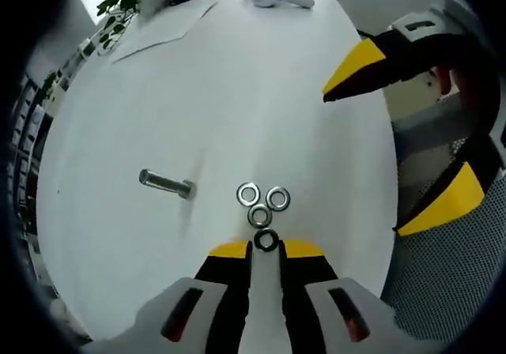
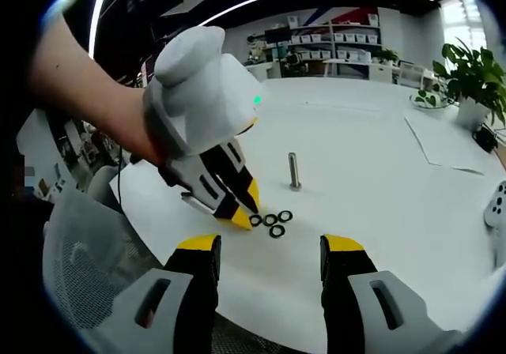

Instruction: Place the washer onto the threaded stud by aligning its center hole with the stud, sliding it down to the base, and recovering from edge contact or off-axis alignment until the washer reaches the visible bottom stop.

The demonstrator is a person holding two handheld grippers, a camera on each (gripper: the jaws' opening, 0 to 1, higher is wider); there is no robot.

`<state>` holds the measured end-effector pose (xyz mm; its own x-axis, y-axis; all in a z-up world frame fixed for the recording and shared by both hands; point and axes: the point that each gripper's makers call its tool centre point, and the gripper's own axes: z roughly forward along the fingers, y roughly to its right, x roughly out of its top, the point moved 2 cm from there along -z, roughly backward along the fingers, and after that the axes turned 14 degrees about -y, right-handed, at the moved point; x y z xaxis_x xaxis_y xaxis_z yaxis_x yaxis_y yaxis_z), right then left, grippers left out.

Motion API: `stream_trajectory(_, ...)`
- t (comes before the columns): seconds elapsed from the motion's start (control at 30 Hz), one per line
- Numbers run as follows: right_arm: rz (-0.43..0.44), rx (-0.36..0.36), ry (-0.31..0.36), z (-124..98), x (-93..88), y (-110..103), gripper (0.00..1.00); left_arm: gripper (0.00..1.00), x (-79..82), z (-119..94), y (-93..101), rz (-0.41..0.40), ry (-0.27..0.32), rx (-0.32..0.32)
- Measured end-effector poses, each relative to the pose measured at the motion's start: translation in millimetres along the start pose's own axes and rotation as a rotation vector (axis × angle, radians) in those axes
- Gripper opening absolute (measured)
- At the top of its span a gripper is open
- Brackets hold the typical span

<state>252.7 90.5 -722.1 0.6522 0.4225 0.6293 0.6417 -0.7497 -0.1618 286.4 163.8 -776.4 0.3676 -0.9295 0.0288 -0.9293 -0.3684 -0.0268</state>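
Four washers lay clustered; the left claw (image 1: 266, 248) pinched the nearest washer (image 1: 266, 240) at bench (image 1: 237, 93) level, not yet lifted. Beyond, the threaded stud (image 2: 294, 171) stood bare, well apart. The right claw (image 2: 270, 251) hung spread, empty. Threading remained undone.

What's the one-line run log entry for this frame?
left gripper: shut on washer at table | right gripper: open, empty | three washers loose | stud: upright, bare | stage: pickup
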Motion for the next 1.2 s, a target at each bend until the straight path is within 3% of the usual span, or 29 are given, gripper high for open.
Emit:
stream_trajectory(0.4,-0.001,0.000,-0.001,-0.2,0.0,-0.4,0.53,0.15,1.8,0.6,0.5,-0.015,0.004,-0.035)
stream_trajectory(0.9,-0.003,-0.001,-0.004,0.6,-0.5,-0.5,0.53,0.10,2.7,1.2,-1.4,0.020,-0.007,-0.017)
stream_trajectory(1.2,-0.003,-0.002,-0.006,0.4,-0.6,0.0,0.53,0.09,3.6,1.3,-2.4,0.038,-0.052,-0.020)
